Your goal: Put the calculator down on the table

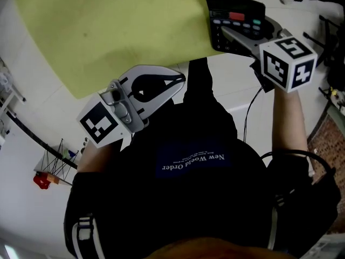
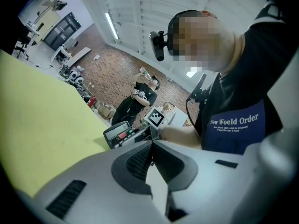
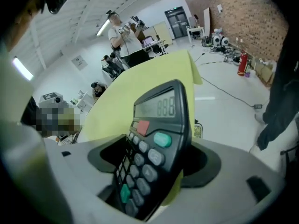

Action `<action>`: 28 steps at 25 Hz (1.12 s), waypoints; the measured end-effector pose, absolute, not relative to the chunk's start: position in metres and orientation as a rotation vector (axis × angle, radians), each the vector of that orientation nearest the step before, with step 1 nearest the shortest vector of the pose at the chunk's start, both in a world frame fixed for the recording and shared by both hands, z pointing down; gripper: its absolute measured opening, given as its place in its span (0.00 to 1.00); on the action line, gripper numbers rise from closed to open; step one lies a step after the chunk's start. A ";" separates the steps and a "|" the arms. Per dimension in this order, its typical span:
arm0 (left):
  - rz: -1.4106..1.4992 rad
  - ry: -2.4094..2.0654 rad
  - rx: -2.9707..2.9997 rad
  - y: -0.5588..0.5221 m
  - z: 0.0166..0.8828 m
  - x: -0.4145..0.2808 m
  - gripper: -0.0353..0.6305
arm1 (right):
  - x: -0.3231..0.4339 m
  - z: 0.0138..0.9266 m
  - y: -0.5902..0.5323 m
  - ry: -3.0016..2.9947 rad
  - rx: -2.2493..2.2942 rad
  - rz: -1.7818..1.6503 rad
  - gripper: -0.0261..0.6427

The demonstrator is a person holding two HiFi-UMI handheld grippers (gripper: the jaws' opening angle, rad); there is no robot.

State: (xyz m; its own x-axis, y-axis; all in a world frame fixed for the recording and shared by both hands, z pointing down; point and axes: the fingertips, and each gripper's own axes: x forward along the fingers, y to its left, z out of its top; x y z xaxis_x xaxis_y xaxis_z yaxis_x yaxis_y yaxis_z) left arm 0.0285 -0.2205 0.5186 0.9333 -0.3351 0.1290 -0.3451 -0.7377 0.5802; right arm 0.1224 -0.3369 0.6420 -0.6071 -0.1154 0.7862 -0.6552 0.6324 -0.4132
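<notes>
A black calculator (image 1: 237, 15) with a red key and a green key lies tilted at the right edge of the yellow-green table (image 1: 108, 26). My right gripper (image 1: 229, 34) reaches over it from the right. In the right gripper view the calculator (image 3: 156, 134) stands slanted between the jaws of that gripper (image 3: 154, 160), with a gap on each side, so the jaws are open around it. My left gripper (image 1: 180, 81) hovers off the table's near edge, shut and empty. Its tips (image 2: 150, 146) meet, and the calculator (image 2: 119, 133) shows beyond them.
White floor lies below the table's near edge. A black cable (image 1: 248, 109) runs down by my right arm. A red object (image 1: 42, 181) and a wire rack sit at the lower left. Another person (image 2: 135, 104) crouches on the brick floor, and a person (image 3: 119, 31) stands beyond the table.
</notes>
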 end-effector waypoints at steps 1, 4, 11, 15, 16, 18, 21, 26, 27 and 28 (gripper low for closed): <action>0.021 -0.481 2.457 -0.219 0.519 0.029 0.06 | 0.124 0.644 -0.338 -2.105 0.611 0.918 0.52; 0.021 -0.485 2.450 -0.218 0.522 0.028 0.06 | 0.127 0.648 -0.341 -2.122 0.628 0.908 0.53; 0.029 -0.496 2.455 -0.215 0.525 0.027 0.06 | 0.131 0.654 -0.352 -2.147 0.653 0.786 0.61; 0.030 -0.501 2.454 -0.217 0.525 0.029 0.06 | 0.128 0.653 -0.360 -2.150 0.651 0.744 0.63; 0.027 -0.505 2.453 -0.216 0.525 0.029 0.06 | 0.130 0.655 -0.360 -2.149 0.646 0.771 0.64; 0.029 -0.513 2.452 -0.215 0.525 0.029 0.06 | 0.136 0.660 -0.360 -2.143 0.633 0.845 0.64; 0.045 -0.520 2.451 -0.215 0.523 0.026 0.06 | 0.144 0.662 -0.362 -2.111 0.614 0.862 0.70; 0.052 -0.540 2.451 -0.202 0.536 0.019 0.06 | 0.143 0.664 -0.356 -2.163 0.624 0.848 0.71; 0.051 -0.545 2.448 -0.202 0.536 0.018 0.06 | 0.145 0.661 -0.357 -2.177 0.638 0.866 0.71; 0.046 -0.552 2.444 -0.203 0.531 0.016 0.06 | 0.147 0.652 -0.360 -2.189 0.657 0.875 0.71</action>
